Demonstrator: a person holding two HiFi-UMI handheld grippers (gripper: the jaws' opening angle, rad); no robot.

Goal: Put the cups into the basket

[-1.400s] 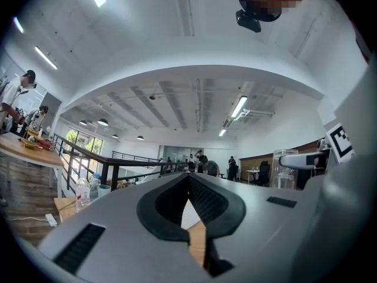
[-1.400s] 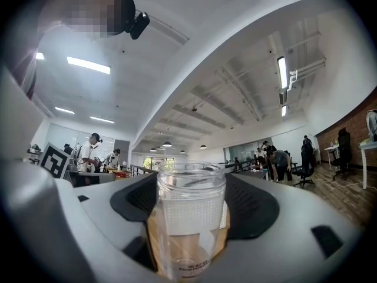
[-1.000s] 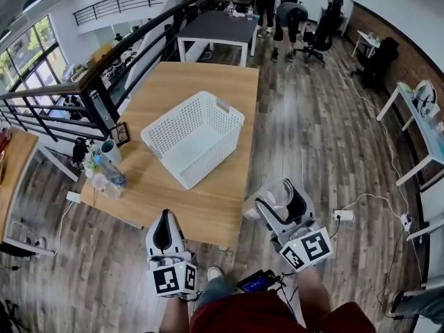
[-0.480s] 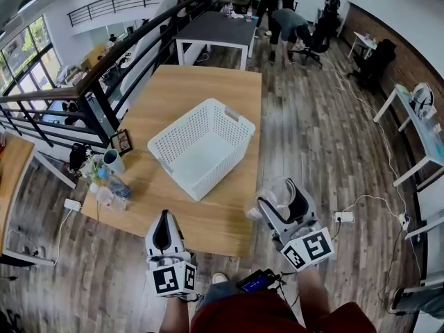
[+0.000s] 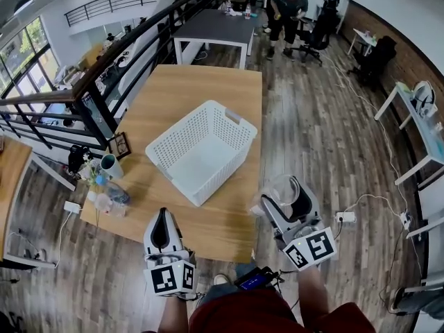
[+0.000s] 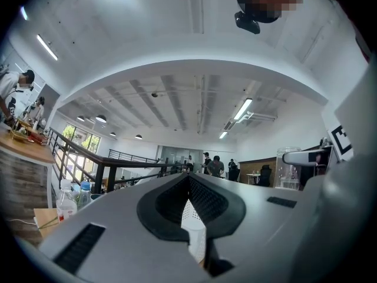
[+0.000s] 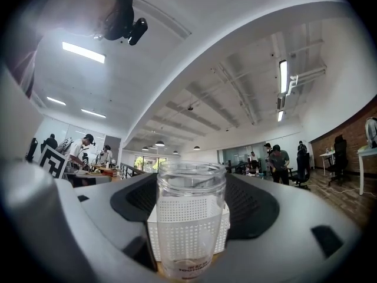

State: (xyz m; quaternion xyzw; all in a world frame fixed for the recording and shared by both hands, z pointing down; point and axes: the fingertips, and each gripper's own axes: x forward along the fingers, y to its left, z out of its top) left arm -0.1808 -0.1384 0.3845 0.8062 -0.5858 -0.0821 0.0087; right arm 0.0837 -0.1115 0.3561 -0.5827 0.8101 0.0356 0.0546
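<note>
The right gripper (image 5: 281, 198) has its jaws closed on a clear plastic cup (image 7: 189, 217), one jaw on each side of it, and the cup stands upright between them with its open mouth up. In the head view this cup is at the near right corner of the wooden bench (image 5: 201, 89), just past the edge and over the floor, so it is outside the white basket (image 5: 182, 136). The basket stands on the bench, about in the middle, turned at an angle to the edges, and it is well apart from the cup. The left gripper (image 5: 164, 220) is at the near edge of the bench, to the left of the right one. In the left gripper view its jaws meet at the tips and hold nothing; only a little of the basket shows in the narrow gap below. At the left edge of the bench stand a teal mug (image 5: 109, 164) and some bottles (image 5: 116, 194), near each other.
</note>
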